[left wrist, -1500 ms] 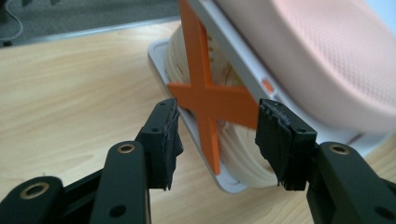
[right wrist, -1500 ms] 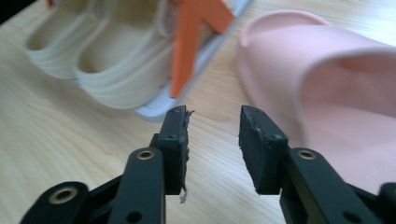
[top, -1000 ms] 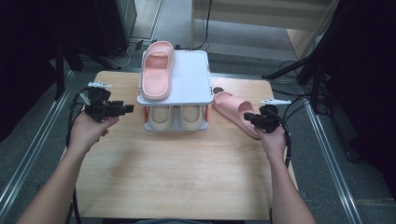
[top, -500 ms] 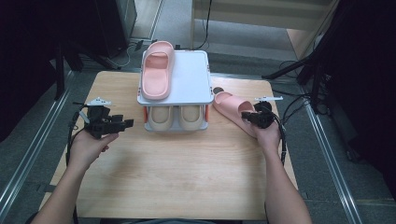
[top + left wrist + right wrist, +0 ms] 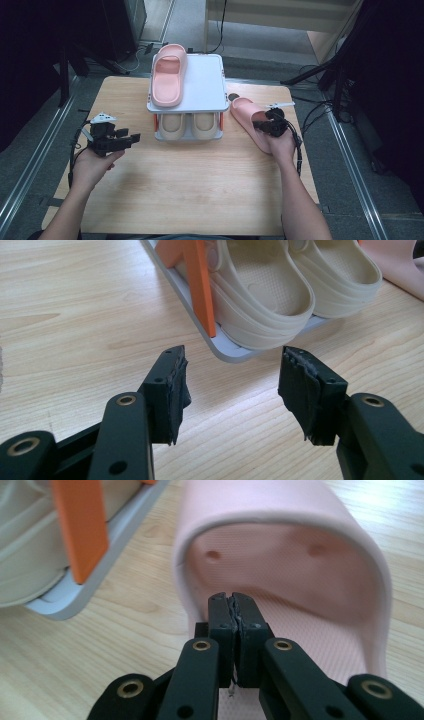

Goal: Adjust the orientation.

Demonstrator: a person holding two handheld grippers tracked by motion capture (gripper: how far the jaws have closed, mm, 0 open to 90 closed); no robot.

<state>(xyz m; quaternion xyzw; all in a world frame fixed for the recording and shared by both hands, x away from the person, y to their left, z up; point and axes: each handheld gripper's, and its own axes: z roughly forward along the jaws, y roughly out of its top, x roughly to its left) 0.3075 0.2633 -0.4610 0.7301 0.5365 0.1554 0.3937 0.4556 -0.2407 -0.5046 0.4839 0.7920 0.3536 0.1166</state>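
Note:
A pink slipper (image 5: 246, 113) lies on the wooden table to the right of a white two-shelf rack (image 5: 205, 82). Its mate (image 5: 167, 75) rests on the rack's top shelf. Two beige clogs (image 5: 187, 125) stand on the lower shelf. My right gripper (image 5: 260, 126) is over the loose slipper's footbed. In the right gripper view its jaws (image 5: 234, 600) are pressed together, nothing between them, with the tips at the mouth of the strap (image 5: 280, 540). My left gripper (image 5: 132, 138) hovers left of the rack. It is open and empty (image 5: 232, 370) and points at the nearer clog (image 5: 265, 295).
An orange upright (image 5: 200, 285) holds the rack's front corner, and another one (image 5: 80, 525) stands beside the loose slipper. Bare wooden tabletop (image 5: 200, 185) stretches in front of the rack. Metal rails run along both sides of the table, and cables lie on the floor at the right.
The left hand has drawn back toward the near side and sunk lower, away from the rack. The right hand has shifted a little left, onto the loose slipper.

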